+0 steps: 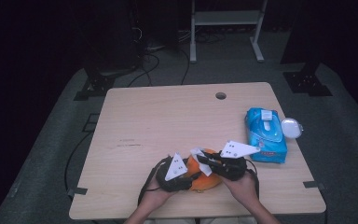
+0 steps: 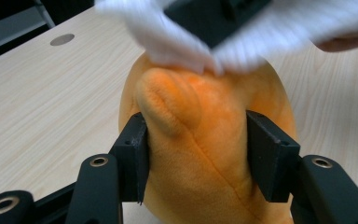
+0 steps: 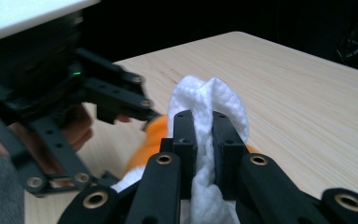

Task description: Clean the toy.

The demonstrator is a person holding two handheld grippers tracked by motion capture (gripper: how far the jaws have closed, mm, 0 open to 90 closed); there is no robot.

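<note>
Clearly soft and light, the orange plush (image 2: 205, 154) at the desk's (image 1: 168, 116) six o'clock dents under the clamping left gripper (image 2: 198, 156); the right gripper (image 3: 204, 135), jaws pinched, presses a limp wipe (image 3: 205, 100) on top.

Orange plush toy (image 2: 205, 154) on the table's near edge, crumpled white wipe (image 3: 209, 105) against its top.
</note>
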